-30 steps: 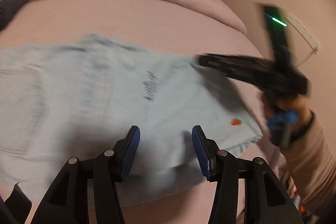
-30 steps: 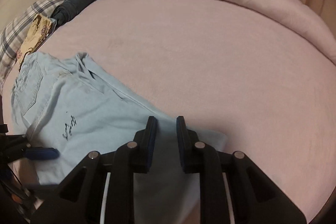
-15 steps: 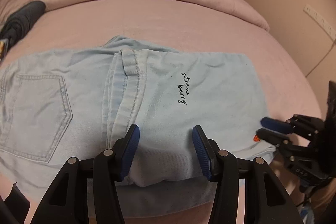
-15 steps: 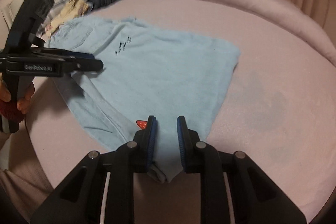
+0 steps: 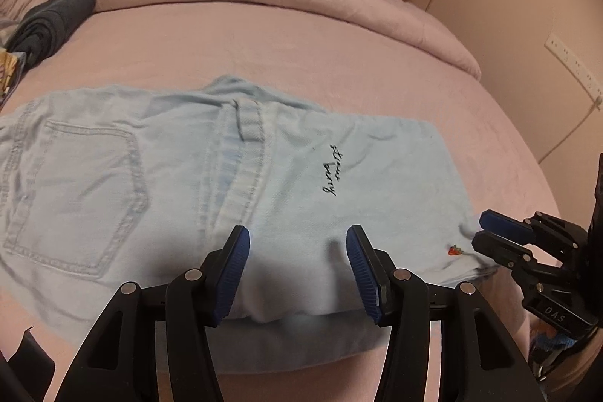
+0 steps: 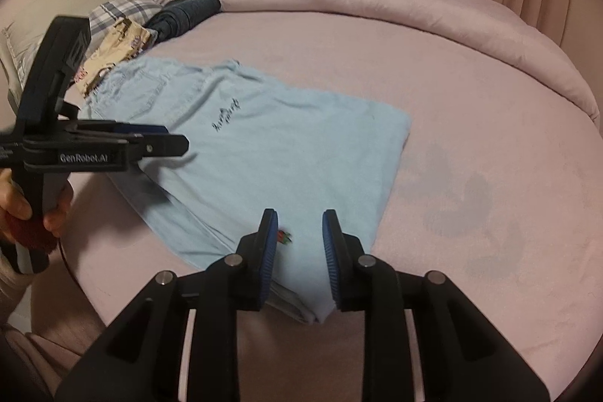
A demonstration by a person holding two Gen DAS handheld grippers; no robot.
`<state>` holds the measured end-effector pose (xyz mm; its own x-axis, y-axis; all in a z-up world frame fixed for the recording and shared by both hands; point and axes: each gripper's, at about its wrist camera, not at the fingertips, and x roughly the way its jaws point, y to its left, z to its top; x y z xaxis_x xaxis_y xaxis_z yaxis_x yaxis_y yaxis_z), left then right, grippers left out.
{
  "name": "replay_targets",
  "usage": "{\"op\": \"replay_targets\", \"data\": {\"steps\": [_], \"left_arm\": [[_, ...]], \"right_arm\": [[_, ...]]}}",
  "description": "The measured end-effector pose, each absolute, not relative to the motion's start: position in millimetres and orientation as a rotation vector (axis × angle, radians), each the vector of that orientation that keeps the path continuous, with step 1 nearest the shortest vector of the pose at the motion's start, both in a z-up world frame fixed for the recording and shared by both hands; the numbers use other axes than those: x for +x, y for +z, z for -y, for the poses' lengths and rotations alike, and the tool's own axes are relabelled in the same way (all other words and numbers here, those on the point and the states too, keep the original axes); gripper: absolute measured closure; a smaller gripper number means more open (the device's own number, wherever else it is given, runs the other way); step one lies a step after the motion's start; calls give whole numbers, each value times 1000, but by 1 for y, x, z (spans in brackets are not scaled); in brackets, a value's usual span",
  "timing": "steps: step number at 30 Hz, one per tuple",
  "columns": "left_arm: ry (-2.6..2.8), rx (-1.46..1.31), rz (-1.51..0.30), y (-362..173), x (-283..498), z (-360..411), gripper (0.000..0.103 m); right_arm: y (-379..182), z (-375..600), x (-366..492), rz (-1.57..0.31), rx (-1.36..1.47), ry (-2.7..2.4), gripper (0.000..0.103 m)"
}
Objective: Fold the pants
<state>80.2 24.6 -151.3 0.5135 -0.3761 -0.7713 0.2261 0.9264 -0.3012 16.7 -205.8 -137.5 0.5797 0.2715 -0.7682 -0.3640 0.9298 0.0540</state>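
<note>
The light-blue jeans (image 6: 271, 153) are laid folded on the bed (image 6: 471, 123). The right gripper (image 6: 299, 243) is opening over the corner; the left gripper (image 5: 297, 270) is spread, pinching nothing.

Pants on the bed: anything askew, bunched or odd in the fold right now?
Mostly tidy. The pants lie folded flat on the bed. One oddity: along the near edge a lower layer sticks out past the top layer, so the layers don't line up. The right gripper is opening over the strawberry-patch corner.
</note>
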Motion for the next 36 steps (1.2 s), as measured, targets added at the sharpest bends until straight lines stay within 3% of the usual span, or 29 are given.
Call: {"op": "replay_targets", "data": {"steps": [2,4,11,15,19,26,36], "left_arm": [[-349,-202,-944,-146,77,-37,29],[-326,-253,-916,-141,73,-54,22],[-178,-458,-856,-132,51,-144,22],[-70,-592,-833,-136,33,-200,20],[-17,-734,-822,-148,21,-241,12],[-49,-988,-853,-179,34,-270,12],[-67,-1109,-870,-188,72,-281,12]], "right_arm": [[-130,199,17,-865,-109,385,75],[-126,191,17,-854,-111,400,74],[-124,156,23,-860,-111,471,72],[-125,140,25,-863,-89,511,65],[-129,127,26,-879,-85,543,64],[-129,98,25,-882,-100,608,63],[-124,78,28,-875,-89,644,63]]}}
